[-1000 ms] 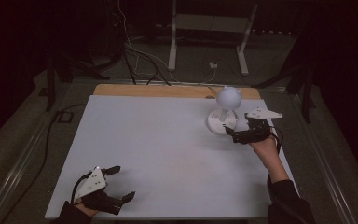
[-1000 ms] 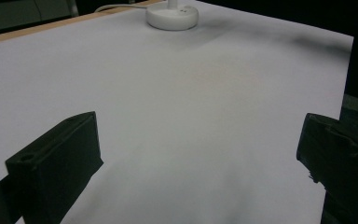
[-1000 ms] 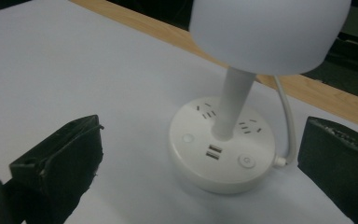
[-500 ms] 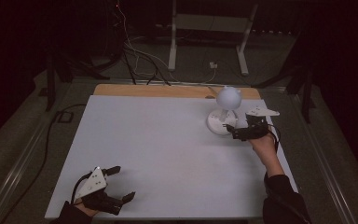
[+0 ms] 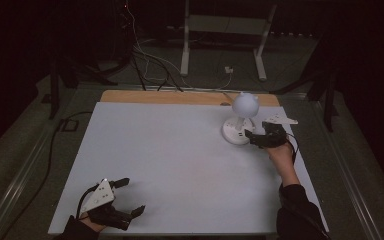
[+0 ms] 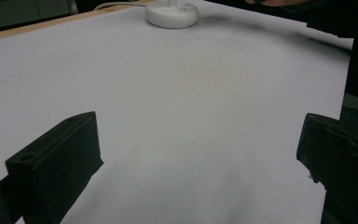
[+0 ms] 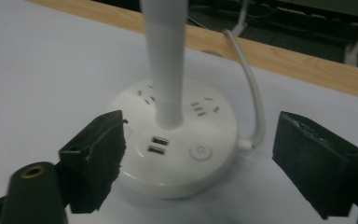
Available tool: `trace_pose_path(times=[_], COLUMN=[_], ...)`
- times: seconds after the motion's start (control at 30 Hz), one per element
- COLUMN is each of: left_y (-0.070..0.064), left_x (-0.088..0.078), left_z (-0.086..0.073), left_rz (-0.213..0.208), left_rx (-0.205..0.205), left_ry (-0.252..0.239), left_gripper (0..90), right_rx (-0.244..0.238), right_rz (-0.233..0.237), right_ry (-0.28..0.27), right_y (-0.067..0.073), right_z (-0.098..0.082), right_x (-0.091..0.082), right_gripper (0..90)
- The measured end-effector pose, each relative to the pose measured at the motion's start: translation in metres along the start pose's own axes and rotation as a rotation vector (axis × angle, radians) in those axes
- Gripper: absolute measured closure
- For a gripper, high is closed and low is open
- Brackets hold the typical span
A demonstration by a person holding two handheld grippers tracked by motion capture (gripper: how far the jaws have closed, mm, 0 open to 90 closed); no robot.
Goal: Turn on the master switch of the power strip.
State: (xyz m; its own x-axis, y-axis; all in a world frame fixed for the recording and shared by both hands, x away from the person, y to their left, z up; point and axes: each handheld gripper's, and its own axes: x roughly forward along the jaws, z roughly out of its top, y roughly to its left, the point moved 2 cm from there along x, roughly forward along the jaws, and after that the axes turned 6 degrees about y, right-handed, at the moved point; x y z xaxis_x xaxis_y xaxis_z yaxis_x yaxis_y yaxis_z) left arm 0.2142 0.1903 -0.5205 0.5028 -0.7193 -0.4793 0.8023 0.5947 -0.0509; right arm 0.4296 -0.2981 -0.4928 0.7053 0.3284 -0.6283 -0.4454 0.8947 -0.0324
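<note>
Right gripper [image 7: 198, 163] is hovering spread at the lamp base [image 7: 177, 140]; likely aiming for the power button [image 7: 199, 151], one finger only. Left gripper [image 5: 125, 197] is resting released on the worktop [image 5: 180, 160].

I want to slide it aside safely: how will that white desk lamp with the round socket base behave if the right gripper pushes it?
The lamp would probably slide if pushed low, since its base is broad and flat. Pushed high, it may tip: a round head tops a thin stem. Its cord could tug back. The right gripper is open beside it.
</note>
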Motion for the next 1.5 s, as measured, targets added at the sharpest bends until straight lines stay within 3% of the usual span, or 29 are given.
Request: trace_pose_path(times=[0.03, 0.43, 0.53, 0.57, 0.73, 1.03, 1.5], left_y=[0.0, 0.0, 0.0, -0.001, 0.0, -0.001, 0.0], left_x=[0.0, 0.0, 0.0, 0.0, 0.0, 0.0, 0.0], left_z=[0.0, 0.0, 0.0, 0.0, -0.001, 0.0, -0.001], left_rz=[0.0, 0.0, -0.001, -0.001, -0.002, -0.004, -0.002], left_rx=[0.0, -0.005, -0.005, -0.003, -0.007, -0.007, -0.007], left_ry=[-0.001, 0.001, 0.001, 0.001, 0.002, 0.0, 0.003], left_gripper=[0.2, 0.2, 0.2, 0.2, 0.2, 0.2, 0.2], right_rx=[0.003, 0.012, 0.012, 0.017, 0.009, 0.039, 0.026], right_rz=[-0.019, -0.058, -0.063, -0.055, -0.058, -0.05, -0.077], right_ry=[0.008, 0.035, 0.037, 0.037, 0.048, 0.068, 0.087], right_y=[-0.001, -0.003, -0.002, -0.001, 0.0, 0.0, 0.003], right_z=[-0.001, -0.001, -0.002, -0.002, -0.002, -0.002, -0.003], right_x=[0.002, 0.014, 0.017, 0.018, 0.022, 0.029, 0.034], right_gripper=[23.1, 44.1, 55.1, 60.8, 68.8, 86.5, 90.0])
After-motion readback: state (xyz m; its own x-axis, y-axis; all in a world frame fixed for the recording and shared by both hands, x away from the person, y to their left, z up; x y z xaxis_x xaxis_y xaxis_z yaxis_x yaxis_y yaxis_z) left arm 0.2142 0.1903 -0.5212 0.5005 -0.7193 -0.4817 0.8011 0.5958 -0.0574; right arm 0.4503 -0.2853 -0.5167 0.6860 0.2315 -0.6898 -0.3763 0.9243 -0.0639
